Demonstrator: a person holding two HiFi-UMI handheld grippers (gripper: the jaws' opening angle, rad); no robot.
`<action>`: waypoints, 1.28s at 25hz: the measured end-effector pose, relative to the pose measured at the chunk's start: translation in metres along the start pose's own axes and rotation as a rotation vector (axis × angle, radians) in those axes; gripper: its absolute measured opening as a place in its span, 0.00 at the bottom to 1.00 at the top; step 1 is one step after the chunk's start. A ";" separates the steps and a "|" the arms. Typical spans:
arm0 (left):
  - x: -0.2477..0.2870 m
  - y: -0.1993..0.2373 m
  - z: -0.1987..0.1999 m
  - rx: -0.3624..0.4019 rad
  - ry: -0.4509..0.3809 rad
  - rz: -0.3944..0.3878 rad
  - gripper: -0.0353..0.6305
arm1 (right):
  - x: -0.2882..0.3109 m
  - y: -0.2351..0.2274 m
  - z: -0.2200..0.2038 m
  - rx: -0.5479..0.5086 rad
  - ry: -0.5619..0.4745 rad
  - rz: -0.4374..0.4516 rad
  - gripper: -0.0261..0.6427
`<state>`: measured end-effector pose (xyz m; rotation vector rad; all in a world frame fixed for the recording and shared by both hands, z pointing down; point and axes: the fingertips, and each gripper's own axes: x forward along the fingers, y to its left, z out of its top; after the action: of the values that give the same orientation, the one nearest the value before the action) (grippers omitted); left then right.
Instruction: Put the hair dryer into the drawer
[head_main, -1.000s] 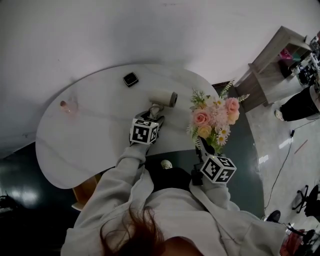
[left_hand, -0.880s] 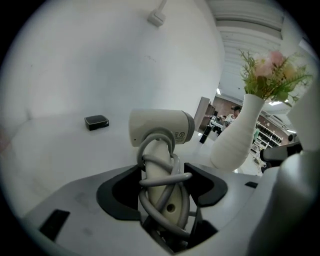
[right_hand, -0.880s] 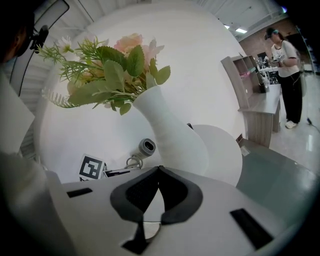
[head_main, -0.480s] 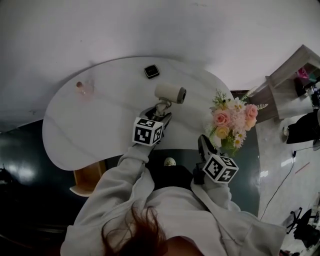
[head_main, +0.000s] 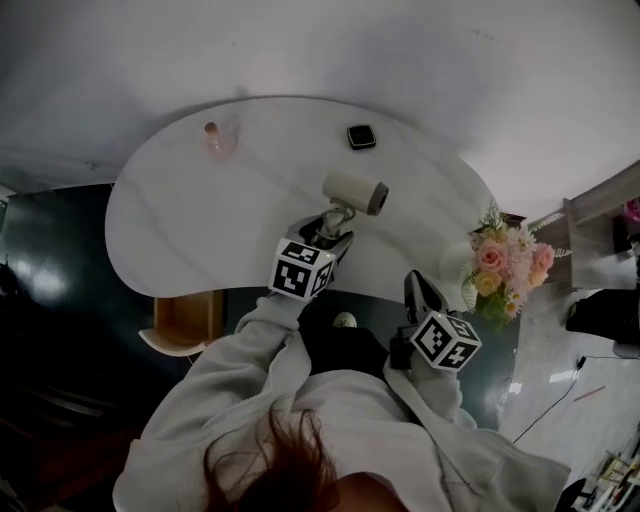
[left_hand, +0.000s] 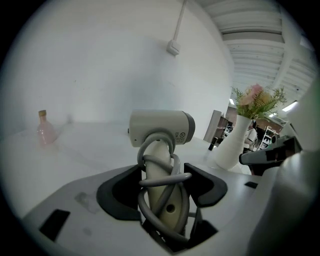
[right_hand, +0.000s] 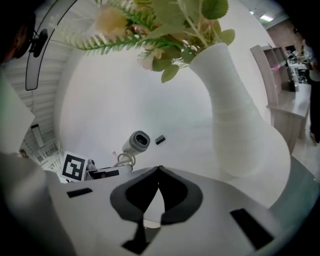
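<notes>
Left gripper (head_main: 333, 228) pinches the cord-wrapped handle of a white hair dryer (head_main: 355, 190), held upright over the white table (head_main: 200, 220). Right gripper (head_main: 418, 288), jaws pressed together on nothing, hovers near a white vase of flowers (head_main: 505, 272). A wooden drawer (head_main: 185, 322) shows at the table's near edge, well apart from the dryer.

Dim, soft overhead light; fisheye warping, dark vignetted corners

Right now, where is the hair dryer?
Head view, centre: the hair dryer is clamped by its handle in the left gripper, over the white table, left of the flowers.
</notes>
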<state>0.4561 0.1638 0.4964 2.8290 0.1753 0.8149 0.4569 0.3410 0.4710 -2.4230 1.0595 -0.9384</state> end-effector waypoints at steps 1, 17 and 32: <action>-0.007 0.004 -0.003 -0.007 -0.002 0.012 0.46 | 0.003 0.005 -0.002 -0.008 0.010 0.012 0.11; -0.115 0.079 -0.045 -0.170 -0.070 0.221 0.46 | 0.052 0.083 -0.028 -0.117 0.160 0.162 0.11; -0.243 0.144 -0.118 -0.397 -0.122 0.501 0.46 | 0.099 0.211 -0.103 -0.280 0.416 0.402 0.11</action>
<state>0.1970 0.0015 0.5009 2.5455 -0.6615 0.6616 0.3258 0.1219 0.4772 -2.1262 1.8516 -1.2420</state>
